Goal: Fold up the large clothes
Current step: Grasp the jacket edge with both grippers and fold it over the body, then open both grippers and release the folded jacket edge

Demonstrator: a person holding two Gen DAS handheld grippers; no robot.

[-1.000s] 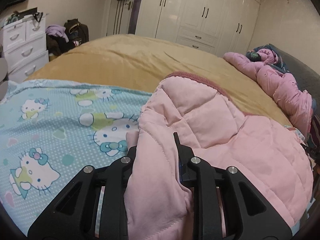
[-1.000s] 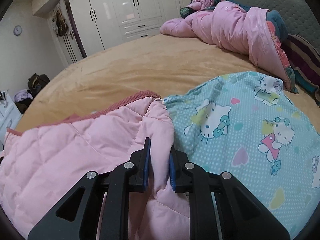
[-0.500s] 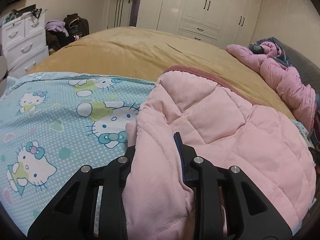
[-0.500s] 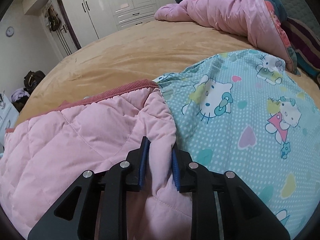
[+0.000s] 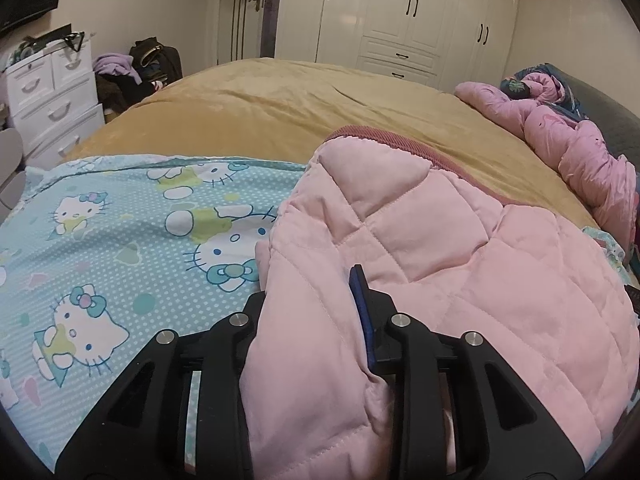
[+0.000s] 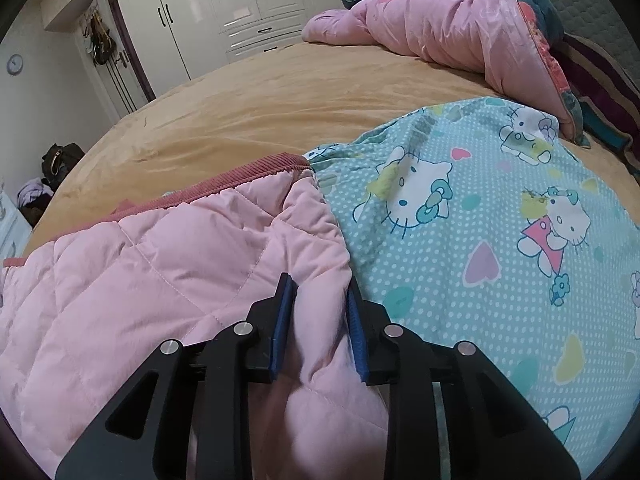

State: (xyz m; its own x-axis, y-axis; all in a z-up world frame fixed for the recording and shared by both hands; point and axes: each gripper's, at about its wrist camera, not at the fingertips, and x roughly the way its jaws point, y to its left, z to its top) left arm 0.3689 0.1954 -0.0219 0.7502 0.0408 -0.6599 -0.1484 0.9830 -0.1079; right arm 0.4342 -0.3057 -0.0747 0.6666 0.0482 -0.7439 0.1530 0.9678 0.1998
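A pink quilted garment (image 5: 460, 248) with a darker pink ribbed hem (image 5: 384, 138) lies on a Hello Kitty sheet (image 5: 120, 232) on the bed. My left gripper (image 5: 310, 292) is shut on the garment's left edge; the fabric bulges over the jaws and hides the left finger. In the right wrist view the same garment (image 6: 140, 272) fills the lower left. My right gripper (image 6: 318, 292) holds its right edge between the blue pads (image 6: 282, 320), with the jaws partly spread around a thick fold.
The tan bedspread (image 5: 300, 104) stretches beyond. A crumpled pink duvet (image 6: 440, 28) lies at the head of the bed. White wardrobes (image 5: 400, 16) line the far wall. A white drawer unit (image 5: 52, 92) and bags (image 5: 156, 60) stand left of the bed.
Both grippers have come lower and closer to the bed with the garment edges in them. The right jaws have widened around the fold.
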